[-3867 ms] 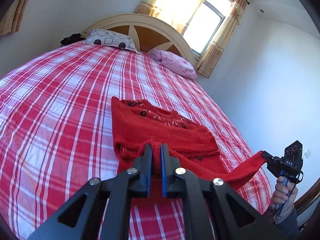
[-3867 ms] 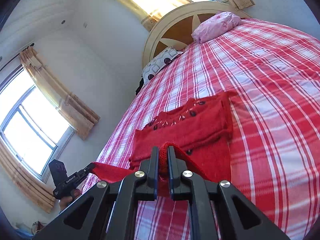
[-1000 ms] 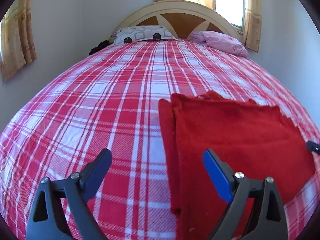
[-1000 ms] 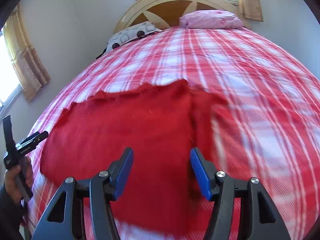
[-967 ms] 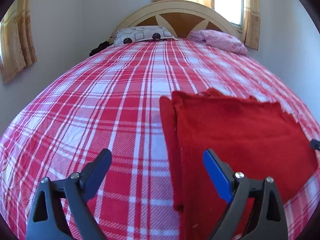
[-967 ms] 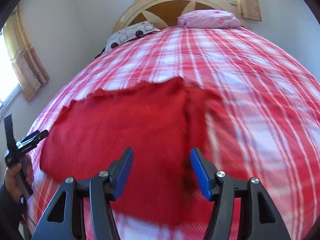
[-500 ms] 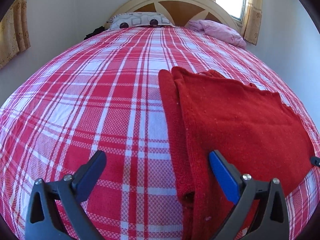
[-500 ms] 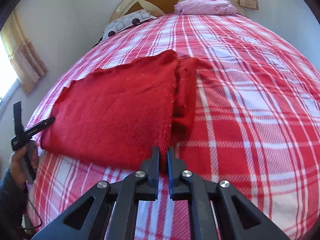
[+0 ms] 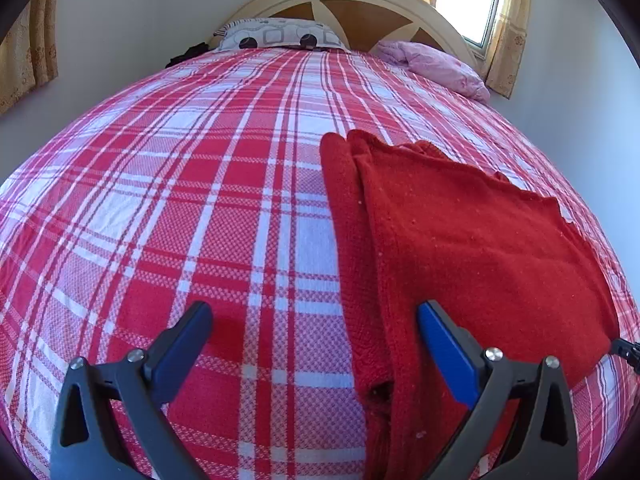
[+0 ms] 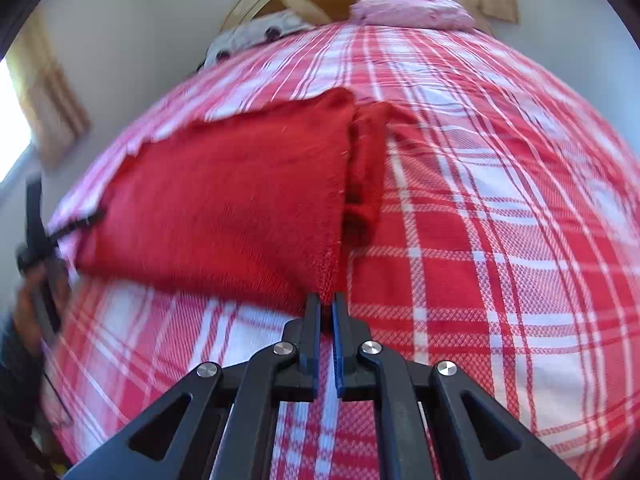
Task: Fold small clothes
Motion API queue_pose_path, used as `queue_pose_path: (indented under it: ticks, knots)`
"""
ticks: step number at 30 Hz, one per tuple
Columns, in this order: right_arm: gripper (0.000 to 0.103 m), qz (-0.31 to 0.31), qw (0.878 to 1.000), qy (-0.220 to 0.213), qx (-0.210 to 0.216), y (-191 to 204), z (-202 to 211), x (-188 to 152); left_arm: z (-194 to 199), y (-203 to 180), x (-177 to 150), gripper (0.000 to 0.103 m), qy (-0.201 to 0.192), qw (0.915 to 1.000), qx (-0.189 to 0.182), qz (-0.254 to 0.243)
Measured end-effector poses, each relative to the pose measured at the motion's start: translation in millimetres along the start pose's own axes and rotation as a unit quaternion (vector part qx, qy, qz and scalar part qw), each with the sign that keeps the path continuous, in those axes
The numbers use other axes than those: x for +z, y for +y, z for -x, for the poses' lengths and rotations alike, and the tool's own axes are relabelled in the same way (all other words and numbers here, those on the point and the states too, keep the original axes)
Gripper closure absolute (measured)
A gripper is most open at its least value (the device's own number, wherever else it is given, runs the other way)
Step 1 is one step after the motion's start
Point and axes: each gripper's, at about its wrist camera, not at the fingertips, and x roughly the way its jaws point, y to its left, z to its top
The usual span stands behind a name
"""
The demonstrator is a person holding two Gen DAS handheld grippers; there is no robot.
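Observation:
A red knitted sweater [image 9: 472,240] lies folded flat on the plaid bed; it also shows in the right wrist view [image 10: 232,208]. My left gripper [image 9: 316,332] is open and empty, low over the bed, with its right finger over the sweater's near left edge. My right gripper [image 10: 326,304] is shut on the sweater's near right corner. The tip of the right gripper [image 9: 624,350] shows at the sweater's right corner in the left wrist view. The left gripper [image 10: 80,222] shows blurred at the sweater's left corner in the right wrist view.
The bed [image 9: 180,200] has a red and white plaid sheet. A patterned pillow [image 9: 280,36] and a pink pillow [image 9: 436,64] lie at the headboard [image 9: 360,4]. Walls and curtained windows surround the bed.
My right gripper has closed on the sweater's near right corner. My left gripper stays open and has moved lower and closer to the sweater's left edge.

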Motion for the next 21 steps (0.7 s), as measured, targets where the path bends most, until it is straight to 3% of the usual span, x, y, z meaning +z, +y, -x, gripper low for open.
queue_pose_path:
  ticks: [2, 4, 5, 9, 13, 18, 19, 20, 21]
  knots:
    - [0.094, -0.016, 1.0, -0.005, 0.009, -3, 2, 4, 0, -1, 0, 0.0, 0.0, 1.0, 0.0, -0.002]
    - [0.059, -0.015, 0.999, -0.024, -0.019, 1, 8, 9, 0, -3, -1, 0.0, 0.0, 1.0, 0.003, -0.005]
    - [0.054, -0.01, 0.999, -0.042, -0.023, 6, 14, 12, 0, -4, -1, 0.0, 0.001, 1.0, 0.004, -0.007]
    - [0.053, 0.011, 0.996, -0.088, -0.019, 30, 27, 32, -2, -6, -1, 0.0, 0.004, 0.9999, 0.008, -0.013]
    - [0.053, 0.051, 0.996, -0.069, -0.041, 57, 0, 56, -4, -7, 0, 0.0, 0.006, 0.9998, 0.01, -0.016]
    - [0.053, 0.053, 0.992, -0.05, -0.1, 54, -43, 92, -5, -7, 0, 0.0, 0.007, 0.9998, 0.01, -0.016]
    - [0.056, 0.042, 0.993, -0.034, -0.106, 48, -54, 98, -5, -7, 0, 0.0, 0.007, 0.9998, 0.009, -0.016]
    - [0.071, 0.026, 0.994, -0.014, -0.106, 40, -66, 101, -5, -7, 0, 0.0, 0.007, 0.9998, 0.008, -0.015]
    - [0.076, 0.023, 0.993, 0.009, -0.117, 36, -77, 101, -5, -7, 0, 0.0, 0.007, 0.9998, 0.008, -0.015]
